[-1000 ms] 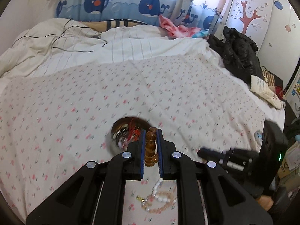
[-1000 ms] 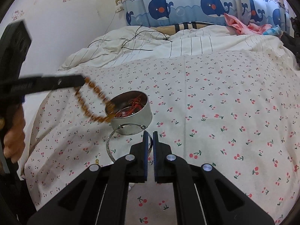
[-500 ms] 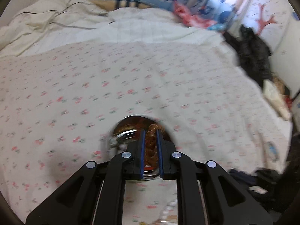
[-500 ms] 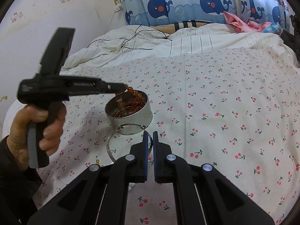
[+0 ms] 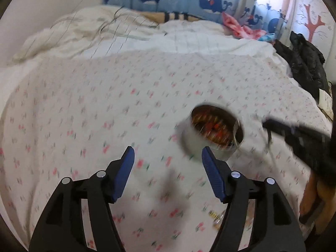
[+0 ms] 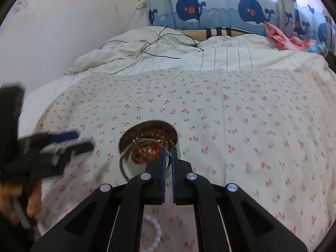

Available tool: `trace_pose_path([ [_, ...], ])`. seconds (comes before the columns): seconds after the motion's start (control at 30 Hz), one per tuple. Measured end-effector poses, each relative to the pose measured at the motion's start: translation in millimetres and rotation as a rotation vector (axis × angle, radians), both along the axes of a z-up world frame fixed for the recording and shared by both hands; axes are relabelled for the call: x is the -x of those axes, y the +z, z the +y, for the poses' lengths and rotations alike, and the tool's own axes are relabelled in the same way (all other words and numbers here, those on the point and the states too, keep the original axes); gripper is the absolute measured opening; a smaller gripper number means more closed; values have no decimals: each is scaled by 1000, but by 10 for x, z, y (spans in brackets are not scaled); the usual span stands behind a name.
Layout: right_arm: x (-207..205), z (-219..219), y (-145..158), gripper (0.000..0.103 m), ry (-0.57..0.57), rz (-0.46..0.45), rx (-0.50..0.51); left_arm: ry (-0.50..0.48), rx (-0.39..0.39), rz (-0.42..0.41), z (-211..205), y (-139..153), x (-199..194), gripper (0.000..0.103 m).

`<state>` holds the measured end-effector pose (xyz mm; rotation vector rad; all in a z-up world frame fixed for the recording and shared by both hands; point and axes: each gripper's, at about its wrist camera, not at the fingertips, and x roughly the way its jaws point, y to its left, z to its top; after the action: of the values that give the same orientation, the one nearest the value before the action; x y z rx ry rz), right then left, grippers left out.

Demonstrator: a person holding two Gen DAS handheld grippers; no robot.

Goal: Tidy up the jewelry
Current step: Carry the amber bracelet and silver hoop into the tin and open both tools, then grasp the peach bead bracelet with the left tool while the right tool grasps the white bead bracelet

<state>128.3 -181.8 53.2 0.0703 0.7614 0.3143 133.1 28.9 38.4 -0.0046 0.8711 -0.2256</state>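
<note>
Left gripper (image 5: 166,155) jaws are standing wide, nothing between them; they have just been opening, and the amber bead bracelet they were pinching a second ago is gone from them. It is sitting now, judging by the brownish tangle, inside the tin (image 5: 212,135), which is lying off to the right of the left jaws instead of straight ahead as before, so the left hand is pulling away from the drop. Frames are blurry, so the beads in the tin are not sharply readable.

Right gripper (image 6: 167,153) jaws are narrow, nearly touching, clamping the wire bangle (image 6: 145,145), which is hanging right over the tin (image 6: 126,140) mouth; earlier the tin was further ahead of it.

Around them: the white bead string (image 6: 154,233) is lying on the bed (image 6: 252,115) below the right gripper, not yet stowed, and a small gold piece (image 5: 214,214) is lying near the left gripper's right finger.

Meaning: one bracelet looks stowed, the bangle seems next to drop, and at least two loose pieces are waiting on the sheet.
</note>
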Motion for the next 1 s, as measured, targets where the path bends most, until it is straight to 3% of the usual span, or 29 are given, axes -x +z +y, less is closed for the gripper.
trace_pose_path([
  [0.2, -346, 234, -141, 5, 18, 26, 48, 35, 9, 50, 152, -146, -22, 64],
  [0.3, -463, 330, -216, 5, 28, 46, 82, 23, -8, 26, 96, -102, -2, 71],
  [0.43, -455, 357, -261, 6, 42, 71, 121, -30, -40, 38, -33, -130, 24, 71],
  [0.5, -323, 253, -191, 19, 29, 51, 109, -47, -56, 47, -70, -150, 54, 72],
  [0.53, -245, 205, -156, 42, 21, 39, 107, -56, -60, 54, -89, -165, 67, 72],
  [0.57, -98, 128, -111, 54, 17, 21, 112, -63, -60, 58, -100, -176, 90, 72],
  [0.77, 617, -161, -229, 54, 76, 90, 141, -80, -50, 109, -119, -378, 394, 76],
  [0.93, 721, -67, -373, 54, 94, 120, 203, -156, -64, 121, -292, -485, 604, 76],
  [1.0, 702, 22, -425, 54, 107, 117, 238, -199, -107, 103, -396, -508, 679, 76],
])
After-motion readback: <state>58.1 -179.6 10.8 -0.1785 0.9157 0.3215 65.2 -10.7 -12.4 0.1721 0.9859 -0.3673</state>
